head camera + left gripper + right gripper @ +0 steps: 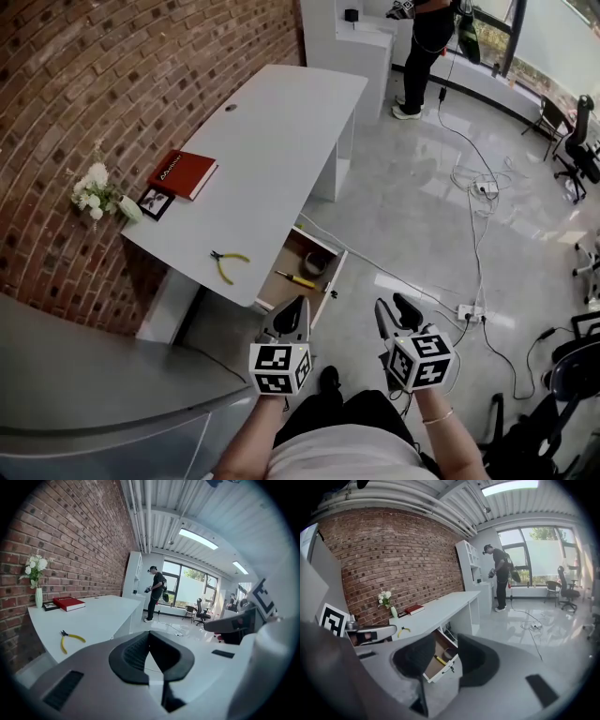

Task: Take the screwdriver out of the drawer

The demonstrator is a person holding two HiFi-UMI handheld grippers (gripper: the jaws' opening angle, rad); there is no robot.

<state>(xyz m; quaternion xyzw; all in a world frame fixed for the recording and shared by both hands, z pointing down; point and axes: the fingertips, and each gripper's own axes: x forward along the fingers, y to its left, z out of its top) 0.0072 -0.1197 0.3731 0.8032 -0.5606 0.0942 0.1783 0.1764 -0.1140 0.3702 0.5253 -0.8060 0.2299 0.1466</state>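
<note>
The white desk's drawer (331,279) hangs open under the near end of the desk (272,141). In it lies the screwdriver (298,279), yellow-handled, beside a dark round object. The right gripper view shows the screwdriver (439,660) through the gap between the jaws, inside the drawer (443,670). My left gripper (293,320) hovers just in front of the drawer, shut and empty; its pads meet at the tips (149,634). To its right my right gripper (395,315) stands open and empty, well short of the drawer (446,648).
Yellow-handled pliers (228,264) lie on the desk near the drawer, with a red book (184,173), a small photo frame (155,202) and a vase of flowers (94,195) farther left. A person (424,47) stands at the far end. Cables (478,192) cross the floor; office chairs (577,150) stand at right.
</note>
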